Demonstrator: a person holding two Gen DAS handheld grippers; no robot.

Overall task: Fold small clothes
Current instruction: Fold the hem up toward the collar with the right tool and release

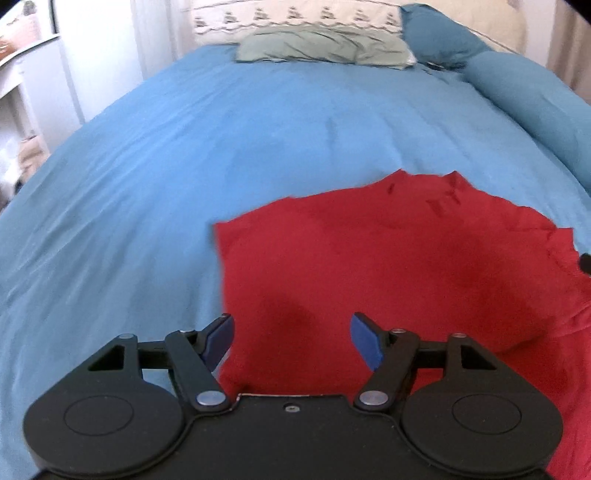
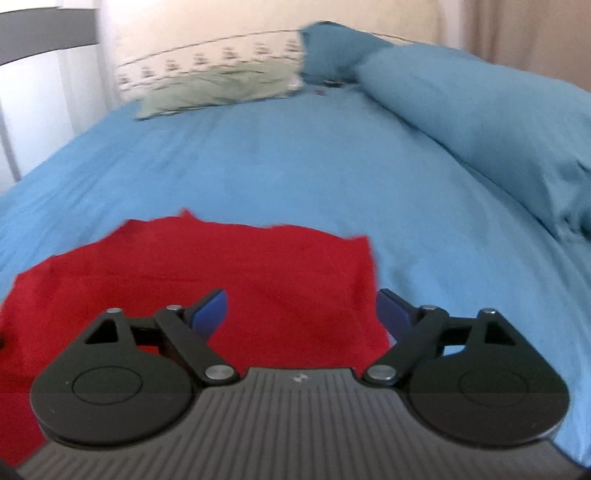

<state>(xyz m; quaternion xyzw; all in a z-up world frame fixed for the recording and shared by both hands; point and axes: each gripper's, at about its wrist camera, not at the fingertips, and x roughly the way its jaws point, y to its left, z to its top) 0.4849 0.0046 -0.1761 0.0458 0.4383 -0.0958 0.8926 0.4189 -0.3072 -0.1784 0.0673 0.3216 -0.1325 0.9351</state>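
On the near part of the bed lay the red garment [image 1: 388, 258], a soft, matte cloth spread mostly flat, its far edge ragged and its right side rumpled; no label or writing could be read on it. Over its left edge hovered the left gripper [image 1: 291, 341], blue-padded jaws released, nothing between them. Over its right edge hung the right gripper [image 2: 301, 315], jaws spread wide and empty. Beneath was a blue bedsheet [image 1: 184, 155], lightly creased. At the head sat a crumpled pale green pillow [image 1: 325, 48], behind it a cream pillow [image 1: 295, 16] with a row of small dark motifs. A rolled blue duvet [image 2: 480, 110] ran along the right side. Pale walls stood beyond.
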